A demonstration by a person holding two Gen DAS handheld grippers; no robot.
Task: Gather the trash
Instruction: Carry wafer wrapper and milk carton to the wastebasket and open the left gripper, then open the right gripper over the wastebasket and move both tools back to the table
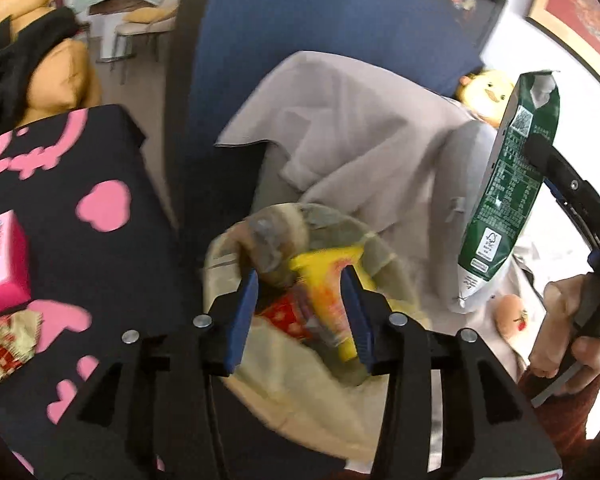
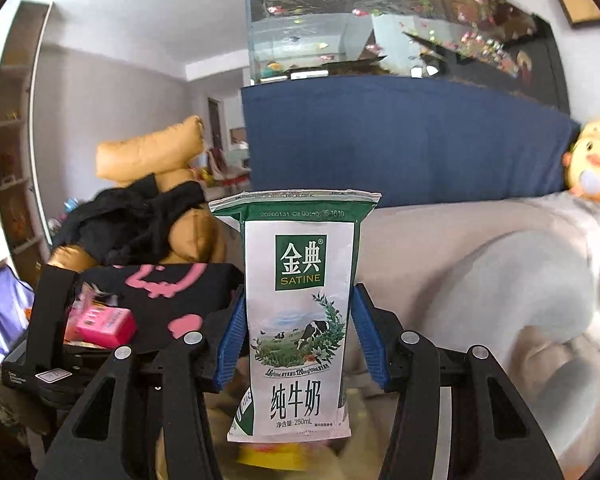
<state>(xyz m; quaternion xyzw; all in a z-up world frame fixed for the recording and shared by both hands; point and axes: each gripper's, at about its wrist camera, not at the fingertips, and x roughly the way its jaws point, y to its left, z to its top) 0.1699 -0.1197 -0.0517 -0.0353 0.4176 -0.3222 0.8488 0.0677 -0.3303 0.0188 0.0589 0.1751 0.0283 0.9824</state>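
My right gripper (image 2: pixel 298 330) is shut on a green-and-white milk carton (image 2: pixel 300 320) and holds it upright in the air. The carton also shows at the right of the left wrist view (image 1: pixel 504 208), with the right gripper's black arm behind it. My left gripper (image 1: pixel 302 312) is shut on the rim of a thin translucent trash bag (image 1: pixel 300 392). Inside the bag lie a yellow wrapper (image 1: pixel 332 292) and a red wrapper (image 1: pixel 284 316). The bag hangs below and left of the carton.
A black table with pink hearts (image 1: pixel 80 240) stands at the left with a pink tissue box (image 1: pixel 0 260) and a crumpled gold wrapper (image 1: pixel 4 348). A grey cloth-covered sofa (image 1: pixel 360 140) lies ahead with a yellow duck plush (image 1: pixel 486 96). A fish tank (image 2: pixel 380 32) stands behind.
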